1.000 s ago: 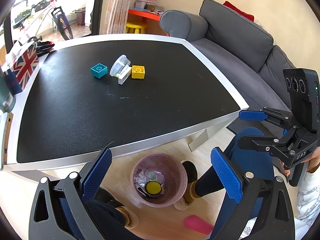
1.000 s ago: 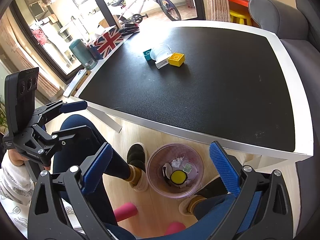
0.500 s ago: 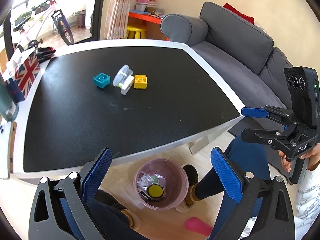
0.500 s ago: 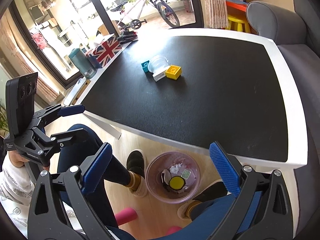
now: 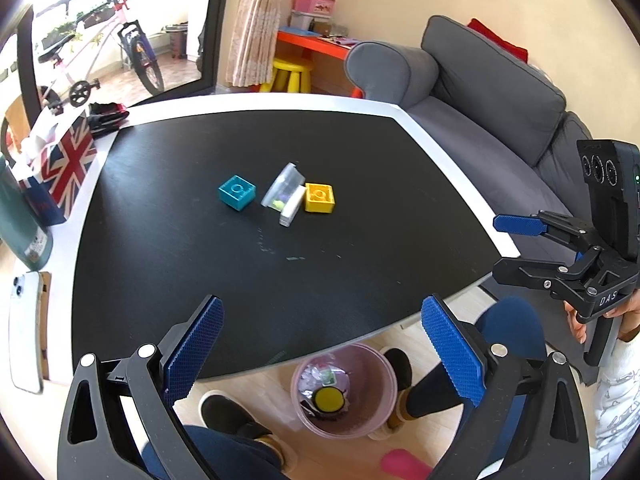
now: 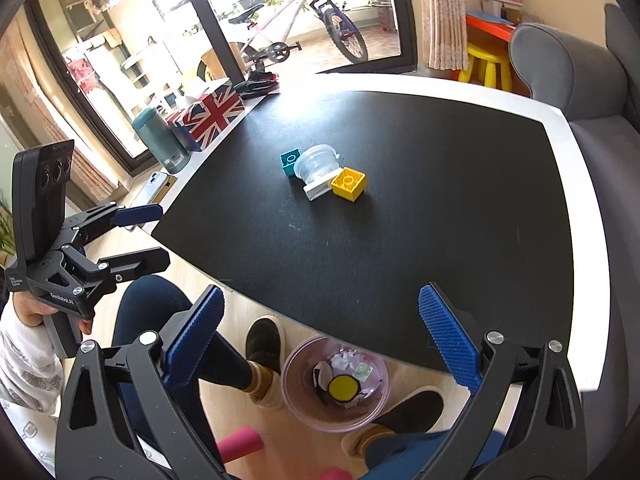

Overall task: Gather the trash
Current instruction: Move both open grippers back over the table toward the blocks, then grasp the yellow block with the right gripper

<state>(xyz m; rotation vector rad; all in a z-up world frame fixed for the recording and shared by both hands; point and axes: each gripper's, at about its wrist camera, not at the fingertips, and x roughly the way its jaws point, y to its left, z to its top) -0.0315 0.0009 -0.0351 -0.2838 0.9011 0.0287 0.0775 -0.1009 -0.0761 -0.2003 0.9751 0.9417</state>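
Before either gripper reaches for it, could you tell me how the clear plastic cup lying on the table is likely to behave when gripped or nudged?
The clear plastic cup looks thin-walled, so it is probably light and may buckle under a firm pinch. It lies on its side, so a nudge could roll it, though the white block and yellow brick beside it may stop that.

Clear plastic cup [image 5: 283,187] on its side mid-table; pink bin [image 5: 343,390] on floor, holding scraps

table [image 5: 460,184] black top | teal block [image 5: 237,192] | clear cup [image 5: 282,190] | yellow block [image 5: 319,198]
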